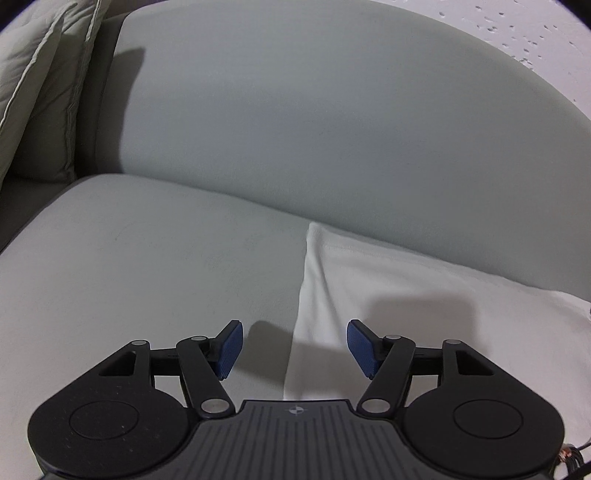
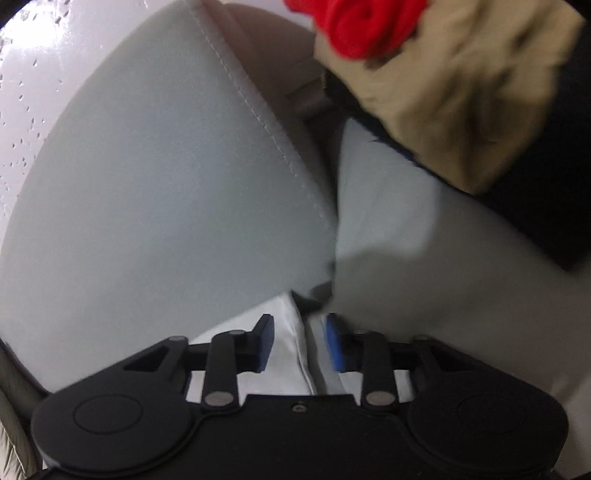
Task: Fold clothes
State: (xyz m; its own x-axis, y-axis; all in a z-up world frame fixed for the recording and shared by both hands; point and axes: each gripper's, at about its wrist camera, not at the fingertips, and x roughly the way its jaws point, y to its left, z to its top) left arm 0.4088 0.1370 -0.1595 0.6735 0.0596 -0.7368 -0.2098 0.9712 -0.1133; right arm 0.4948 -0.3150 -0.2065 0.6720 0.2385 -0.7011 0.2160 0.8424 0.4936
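Left wrist view: left gripper (image 1: 293,345) wide apart, empty, straddling white garment's (image 1: 406,295) left edge on sofa seat (image 1: 129,258).
Right gripper (image 2: 298,341): narrowed around garment's right fold (image 2: 295,343), contact unclear.
Purpose: probably lifting both edges.

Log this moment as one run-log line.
stage: reaching | left gripper: open over white garment edge | right gripper: open, garment fold between jaws | surface: sofa seat

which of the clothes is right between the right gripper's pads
The white garment: its folded edge runs between the right gripper pads. The red and tan clothes lie far behind.
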